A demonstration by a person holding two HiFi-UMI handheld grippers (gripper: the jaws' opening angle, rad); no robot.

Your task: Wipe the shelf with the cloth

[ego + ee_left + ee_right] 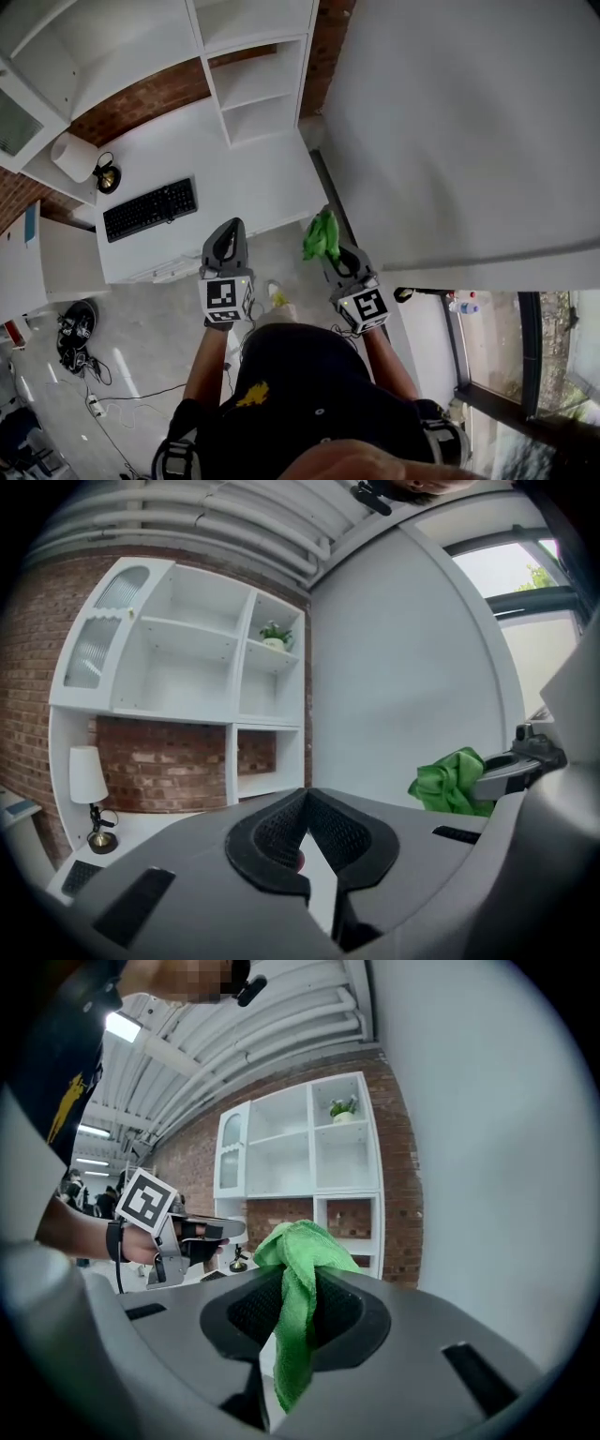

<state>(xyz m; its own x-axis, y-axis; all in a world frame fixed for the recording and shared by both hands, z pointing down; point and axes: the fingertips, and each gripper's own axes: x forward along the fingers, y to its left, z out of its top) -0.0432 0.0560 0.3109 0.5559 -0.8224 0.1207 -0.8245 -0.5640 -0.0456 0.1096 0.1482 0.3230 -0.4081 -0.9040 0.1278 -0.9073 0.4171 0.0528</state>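
Your right gripper (330, 251) is clenched on the green cloth (322, 234), off the right near corner of the tabletop (262, 178) and well short of the white shelf (253, 89). The cloth's long axis runs along the jaws: the bunched end points far, toward the shelf, and the thin tail hangs down between the pads. Your left gripper (225, 246), to its left, has its jaws closed on nothing.
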